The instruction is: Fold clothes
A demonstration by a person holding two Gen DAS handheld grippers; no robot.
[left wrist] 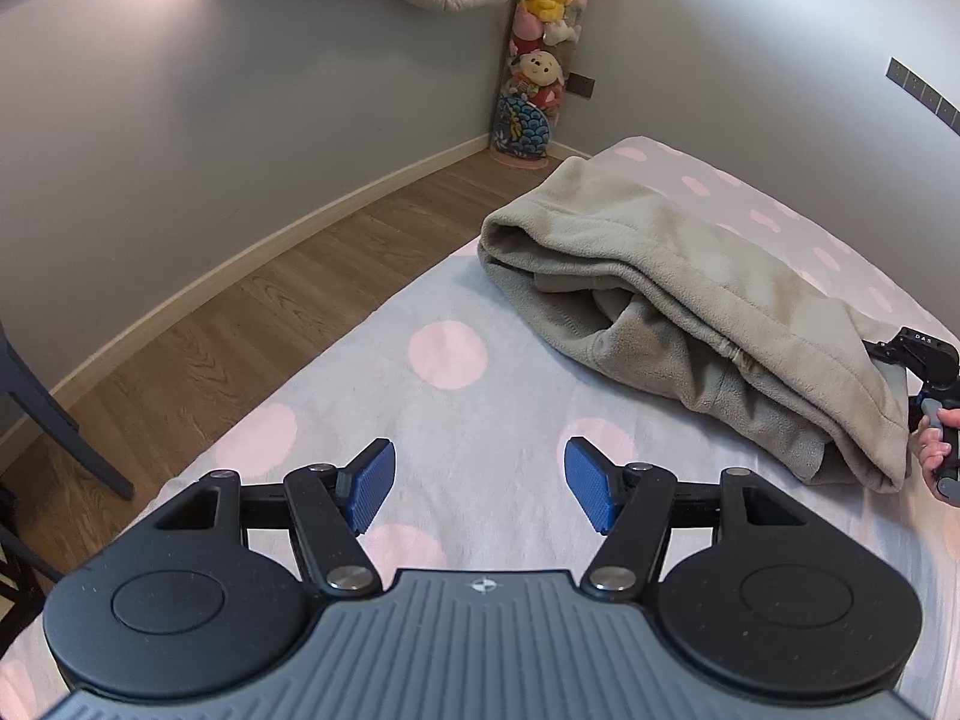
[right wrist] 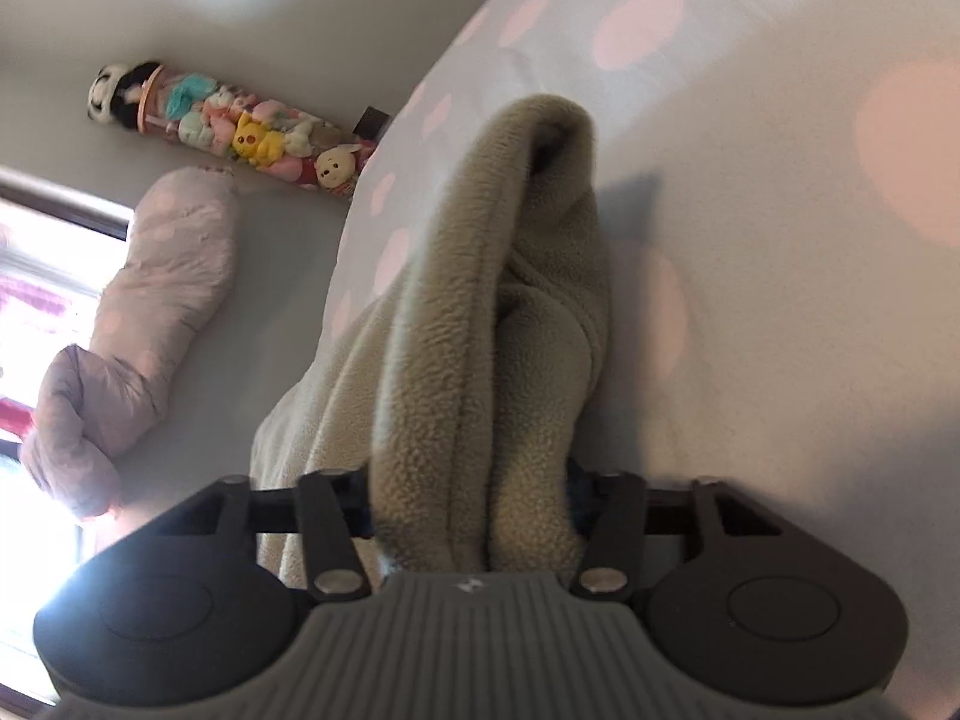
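A grey-beige fleece garment lies folded in thick layers on the bed sheet, which is pale grey with pink dots. My left gripper is open and empty, with its blue pads wide apart, low over the sheet to the left of the garment. My right gripper is shut on a thick bundle of the fleece; the cloth hides its pads. In the left wrist view its body shows at the garment's right end, held by a hand.
The bed's left edge drops to a wooden floor beside a grey wall. A tall clear tube of plush toys stands in the corner. A pink-dotted duvet bundle hangs by the window. A dark chair leg stands at the far left.
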